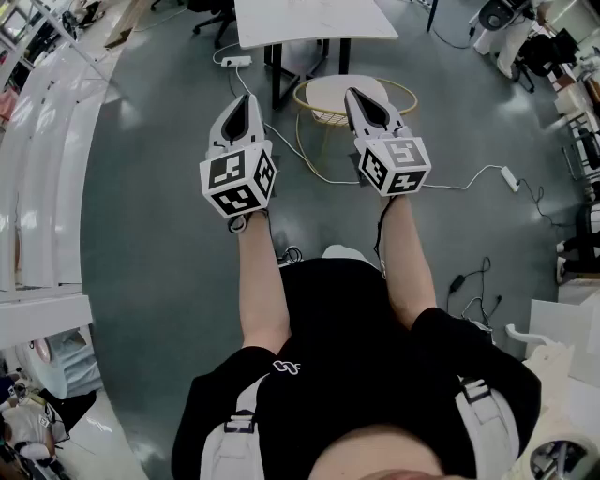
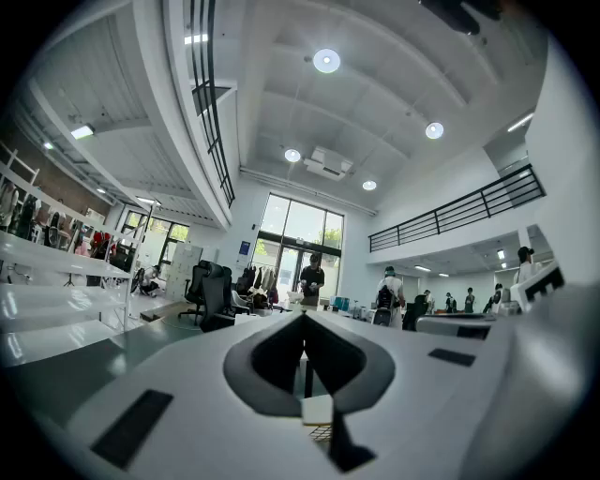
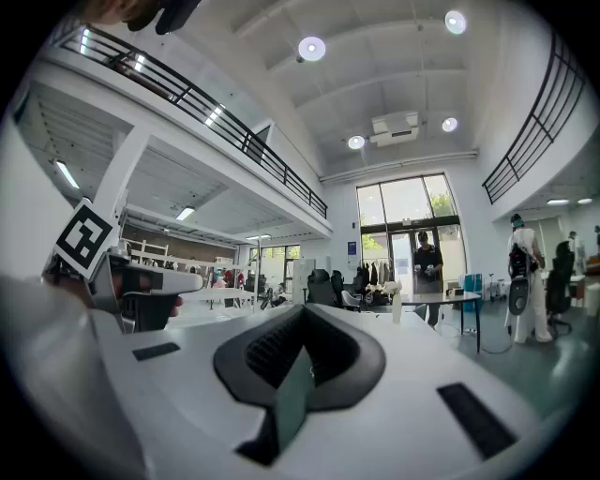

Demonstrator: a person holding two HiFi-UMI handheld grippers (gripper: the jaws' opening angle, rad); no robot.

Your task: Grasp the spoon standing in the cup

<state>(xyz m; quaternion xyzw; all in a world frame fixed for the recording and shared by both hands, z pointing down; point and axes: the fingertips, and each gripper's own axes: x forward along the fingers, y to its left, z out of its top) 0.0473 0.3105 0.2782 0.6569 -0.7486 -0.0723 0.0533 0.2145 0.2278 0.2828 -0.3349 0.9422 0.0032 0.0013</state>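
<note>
Grey floor (image 1: 141, 281), left gripper (image 1: 242, 97), right gripper (image 1: 353, 93), closed

no spoon or cup can be made out in any of my views. my left gripper (image 1: 244, 99) and right gripper (image 1: 352, 94) are held out side by side, apart, jaws together, nothing between them.

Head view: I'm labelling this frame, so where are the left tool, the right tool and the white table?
left tool (image 1: 244, 101), head view, at its closed tips.
right tool (image 1: 354, 96), head view, at its closed tips.
white table (image 1: 314, 21), head view, on its bare top.
</note>
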